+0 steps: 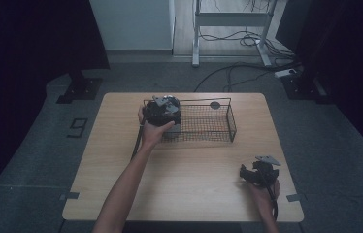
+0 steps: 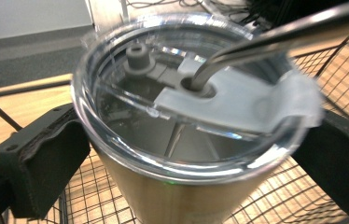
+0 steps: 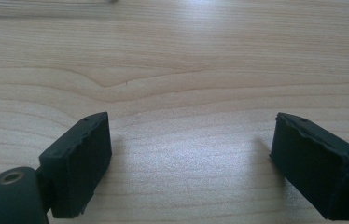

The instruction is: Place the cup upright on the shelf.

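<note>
A metal tumbler [image 2: 177, 196] with a clear lid [image 2: 130, 112] and a bent metal straw [image 2: 266, 39] sits between the pads of my left gripper [image 2: 191, 163], which is shut on its upper body. In the high view the left gripper [image 1: 162, 112] is over the left end of a black wire basket [image 1: 231, 121], and it covers most of the tumbler. Basket mesh lies under the tumbler; I cannot tell whether the tumbler touches it. My right gripper [image 1: 255, 174] rests low at the table's front right. Its fingers [image 3: 81, 163] stand wide open over bare wood.
A small dark round thing [image 1: 215, 105] lies at the basket's far right. The wooden table [image 1: 184, 194] has open room in front of the basket. Beyond the far edge are a stand base [image 1: 80, 90], a desk frame and floor cables [image 1: 247, 39].
</note>
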